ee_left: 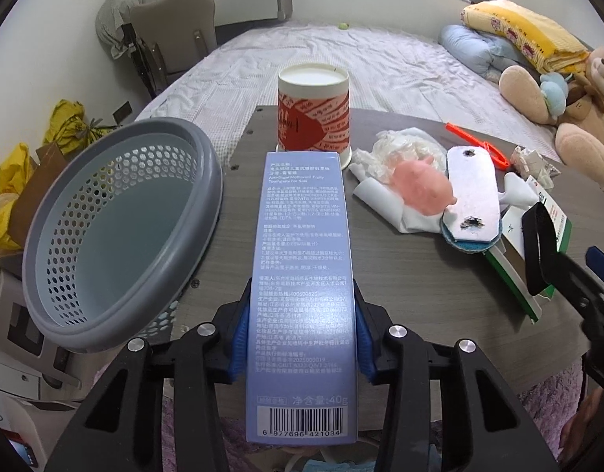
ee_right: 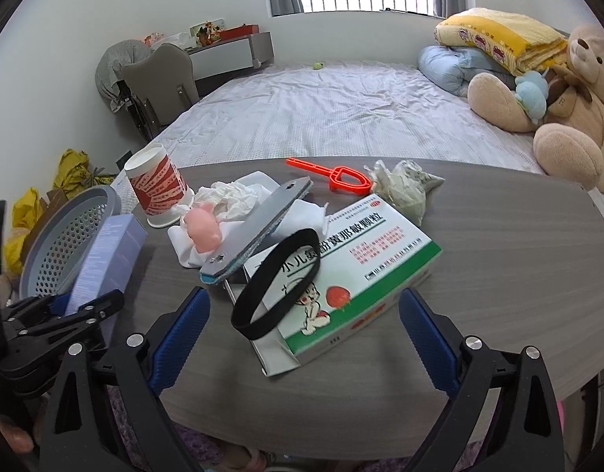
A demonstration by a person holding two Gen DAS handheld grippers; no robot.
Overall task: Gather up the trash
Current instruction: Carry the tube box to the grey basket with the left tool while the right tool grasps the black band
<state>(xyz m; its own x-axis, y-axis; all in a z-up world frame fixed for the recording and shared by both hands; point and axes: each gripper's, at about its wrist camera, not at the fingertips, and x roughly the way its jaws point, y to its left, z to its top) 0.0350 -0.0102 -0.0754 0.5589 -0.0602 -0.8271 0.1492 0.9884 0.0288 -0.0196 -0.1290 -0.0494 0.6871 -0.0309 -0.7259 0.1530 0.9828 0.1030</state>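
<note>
My left gripper [ee_left: 300,338] is shut on a pale blue toothpaste box [ee_left: 304,275], held lengthwise above the table, right of the grey perforated basket [ee_left: 117,232]. The box also shows in the right wrist view [ee_right: 105,263], next to the basket [ee_right: 66,236]. My right gripper [ee_right: 302,338] is open and empty, just in front of a green-and-white medicine box [ee_right: 341,283] with a black band [ee_right: 278,279] on it. A paper cup [ee_left: 313,114], crumpled tissue [ee_left: 404,149], a pink toy [ee_left: 424,188] and a white pad [ee_left: 473,196] lie on the table.
An orange plastic piece [ee_right: 329,173] and a crumpled wrapper [ee_right: 404,185] lie at the table's far side. The grey table [ee_right: 498,255] stands against a bed [ee_right: 341,110] with pillows and a teddy bear [ee_right: 569,110]. A chair [ee_right: 160,78] and yellow bags [ee_right: 70,173] are at left.
</note>
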